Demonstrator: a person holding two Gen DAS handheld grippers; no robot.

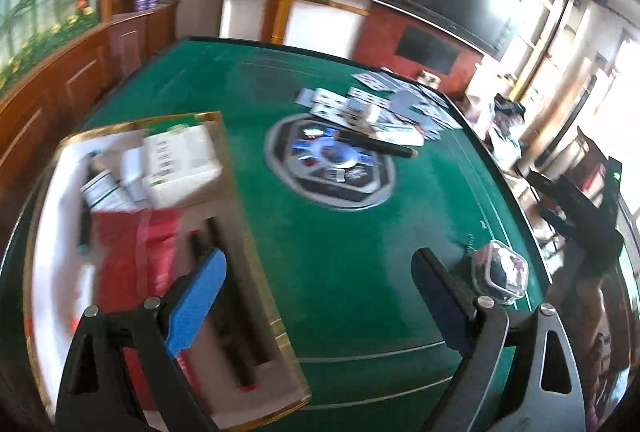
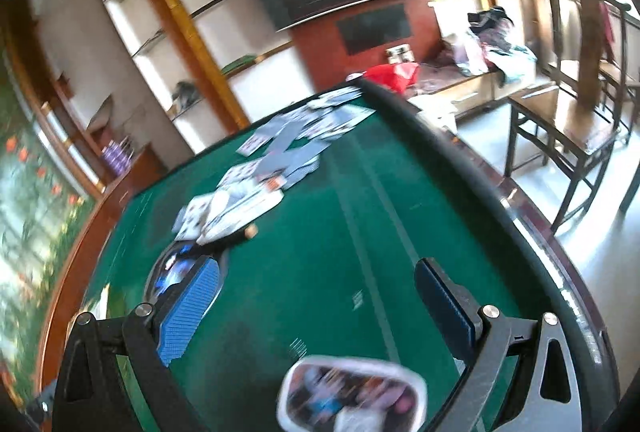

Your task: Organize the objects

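Left gripper [image 1: 320, 296]: jaws wide apart, nothing between them, only green table [image 1: 340, 232] showing in the gap. Its blue left pad [image 1: 196, 302] hangs over the gold-rimmed tray [image 1: 256, 260] at 9 o'clock, contact unclear through blur. Clear plastic case [image 1: 500, 274] just beside right finger, at 3 o'clock.

Right gripper [image 2: 318, 306]: jaws wide apart, empty; same case [image 2: 352, 394] lies on the table at 6 o'clock.

Playing cards [image 2: 276, 159] scattered at 11 o'clock, black pen [image 1: 376, 143] beside them in left view
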